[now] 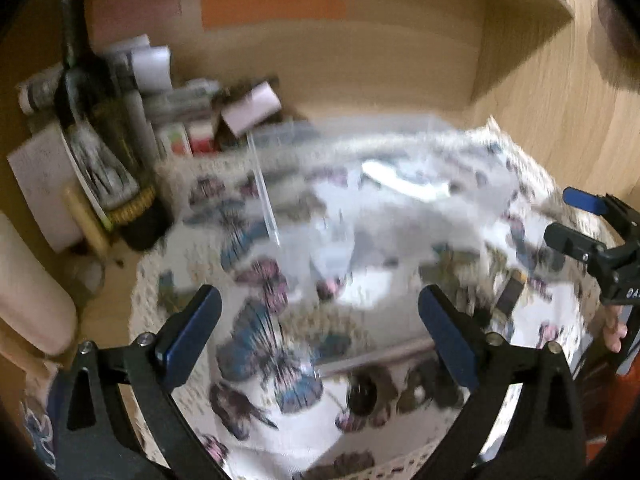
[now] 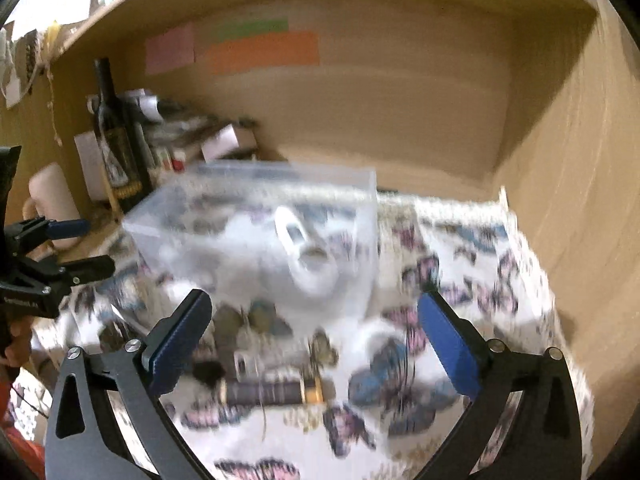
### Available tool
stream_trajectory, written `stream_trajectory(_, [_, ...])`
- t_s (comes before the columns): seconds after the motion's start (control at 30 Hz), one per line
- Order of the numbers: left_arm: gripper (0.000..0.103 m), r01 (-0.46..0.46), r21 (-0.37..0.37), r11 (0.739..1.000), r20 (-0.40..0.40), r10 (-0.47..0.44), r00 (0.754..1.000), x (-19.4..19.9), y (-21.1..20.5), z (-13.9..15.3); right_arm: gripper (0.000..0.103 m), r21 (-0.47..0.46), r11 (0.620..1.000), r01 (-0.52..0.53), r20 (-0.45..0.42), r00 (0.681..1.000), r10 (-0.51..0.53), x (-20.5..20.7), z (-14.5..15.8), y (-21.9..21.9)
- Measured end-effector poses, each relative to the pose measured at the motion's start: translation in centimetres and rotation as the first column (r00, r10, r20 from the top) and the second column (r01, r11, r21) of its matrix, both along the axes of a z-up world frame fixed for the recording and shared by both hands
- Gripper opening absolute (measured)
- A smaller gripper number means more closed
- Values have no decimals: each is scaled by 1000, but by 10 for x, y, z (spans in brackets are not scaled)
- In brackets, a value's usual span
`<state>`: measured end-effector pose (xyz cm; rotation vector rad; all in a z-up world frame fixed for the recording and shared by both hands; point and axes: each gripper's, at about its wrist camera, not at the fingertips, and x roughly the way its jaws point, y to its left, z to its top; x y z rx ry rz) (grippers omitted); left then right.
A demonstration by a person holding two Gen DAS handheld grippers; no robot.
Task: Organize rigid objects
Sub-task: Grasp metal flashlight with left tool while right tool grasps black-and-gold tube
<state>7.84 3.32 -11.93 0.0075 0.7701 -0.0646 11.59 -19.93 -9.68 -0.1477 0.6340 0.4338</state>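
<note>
A clear plastic box (image 2: 256,232) stands on a butterfly-print cloth (image 2: 472,264) inside a wooden alcove, with a white object (image 2: 304,252) in it. In front of the box lie small items, among them a dark cylinder with gold ends (image 2: 268,392) and several pebble-like pieces (image 2: 256,320). My right gripper (image 2: 314,298) is open above these items with nothing between its blue pads. My left gripper (image 1: 320,296) is open over the cloth, facing the blurred box (image 1: 340,200), and holds nothing. Each gripper shows at the edge of the other's view: right gripper (image 1: 568,220), left gripper (image 2: 86,246).
A dark wine bottle (image 2: 114,136) stands at the back left among small boxes and papers (image 1: 192,120). A pale cylinder (image 2: 54,200) sits at the left. Wooden walls (image 2: 560,200) close the alcove at the right and back. A thin metal rod (image 1: 372,358) lies on the cloth.
</note>
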Motion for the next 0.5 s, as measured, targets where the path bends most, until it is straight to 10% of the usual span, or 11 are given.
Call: stream_trajectory(0.5, [62,235,71,969,-156,-222,962,10,-45,-45,103,-51,996,-79,-227,972,66,1,-59,16])
